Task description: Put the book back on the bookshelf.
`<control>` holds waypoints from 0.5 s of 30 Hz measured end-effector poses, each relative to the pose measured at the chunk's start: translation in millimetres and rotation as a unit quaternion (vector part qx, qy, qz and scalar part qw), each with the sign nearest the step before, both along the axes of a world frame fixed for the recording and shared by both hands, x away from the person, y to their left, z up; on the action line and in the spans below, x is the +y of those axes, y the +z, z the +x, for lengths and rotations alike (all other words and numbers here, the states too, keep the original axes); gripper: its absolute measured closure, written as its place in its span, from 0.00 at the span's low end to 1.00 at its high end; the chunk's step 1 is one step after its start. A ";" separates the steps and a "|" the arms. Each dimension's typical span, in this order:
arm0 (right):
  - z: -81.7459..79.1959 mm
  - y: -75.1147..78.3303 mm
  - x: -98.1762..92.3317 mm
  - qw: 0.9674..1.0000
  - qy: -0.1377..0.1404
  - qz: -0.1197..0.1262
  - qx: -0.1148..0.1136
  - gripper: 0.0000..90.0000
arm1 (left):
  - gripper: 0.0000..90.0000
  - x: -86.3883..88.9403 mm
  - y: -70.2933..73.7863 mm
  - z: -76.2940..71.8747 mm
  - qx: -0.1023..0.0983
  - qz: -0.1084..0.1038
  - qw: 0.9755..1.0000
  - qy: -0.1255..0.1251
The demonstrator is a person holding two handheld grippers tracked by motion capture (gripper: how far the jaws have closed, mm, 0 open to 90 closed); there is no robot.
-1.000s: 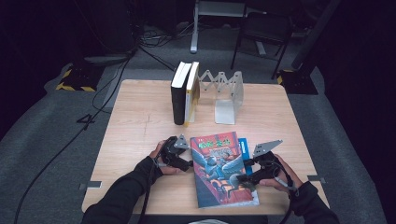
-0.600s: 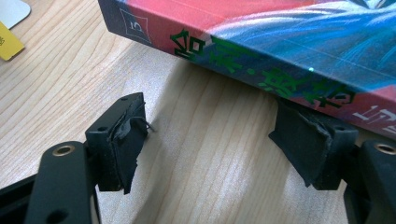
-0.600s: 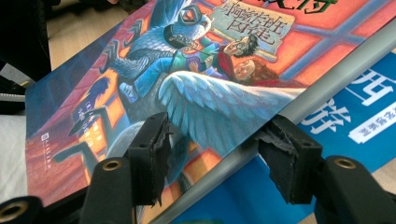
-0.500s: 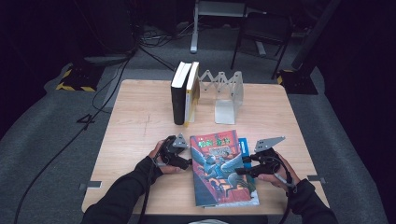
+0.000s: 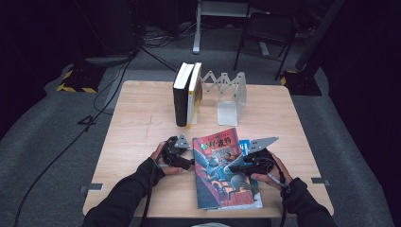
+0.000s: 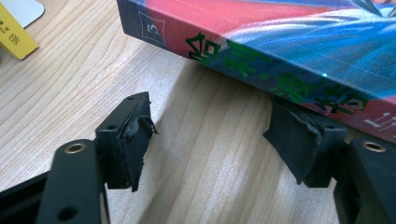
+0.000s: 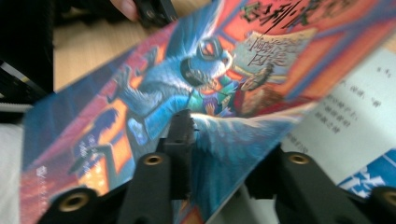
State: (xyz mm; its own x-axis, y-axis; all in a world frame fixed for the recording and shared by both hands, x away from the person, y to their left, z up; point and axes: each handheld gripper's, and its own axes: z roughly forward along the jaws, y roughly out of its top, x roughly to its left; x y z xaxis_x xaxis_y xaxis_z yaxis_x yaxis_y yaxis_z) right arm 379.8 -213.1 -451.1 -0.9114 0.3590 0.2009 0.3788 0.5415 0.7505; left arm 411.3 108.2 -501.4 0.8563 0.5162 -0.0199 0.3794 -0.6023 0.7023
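High view: the illustrated book (image 5: 222,170) lies on the bench (image 5: 142,123) at the near edge, between both hands. Compared with a second ago, the right claw (image 5: 242,166) has moved onto the book's right edge, and its jaws have just been closing with the front cover between them. The left claw (image 5: 188,163) sits at the book's left edge, its jaws also narrowing. Behind, two upright books (image 5: 187,94) stand against the expanding metal book rack (image 5: 227,92); its right section holds nothing. Left gripper view: the left claw (image 6: 210,135) stands open over bare bench, one pad touching the book's spine (image 6: 280,84), nothing clamped. Right gripper view: the right claw (image 7: 224,158) pinches the lifted cover (image 7: 201,93), with a white page (image 7: 345,121) exposed beneath. Judgement: the book is being opened or picked up by its cover, with the rack as a probable destination.
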 end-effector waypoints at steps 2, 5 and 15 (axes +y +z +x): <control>-0.4 2.2 -2.1 1.000 0.003 0.020 -0.002 0.84 | 0.42 0.6 0.2 2.9 0.003 -0.004 1.000 0.004; -3.5 4.5 -1.1 1.000 0.008 0.022 -0.018 0.87 | 0.47 1.7 0.6 8.7 0.007 -0.010 1.000 0.012; -12.6 9.5 -4.2 0.996 0.025 0.048 -0.074 0.88 | 0.53 10.5 12.2 23.7 0.014 -0.063 0.998 0.017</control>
State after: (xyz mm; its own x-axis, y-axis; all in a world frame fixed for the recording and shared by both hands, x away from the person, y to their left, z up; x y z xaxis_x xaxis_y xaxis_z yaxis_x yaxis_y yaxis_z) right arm 367.1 -217.3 -441.6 -0.9502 0.2970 0.0939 0.2335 0.4795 0.8459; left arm 435.0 118.7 -489.2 0.8363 0.5372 -0.1096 0.4185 -0.4965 0.7605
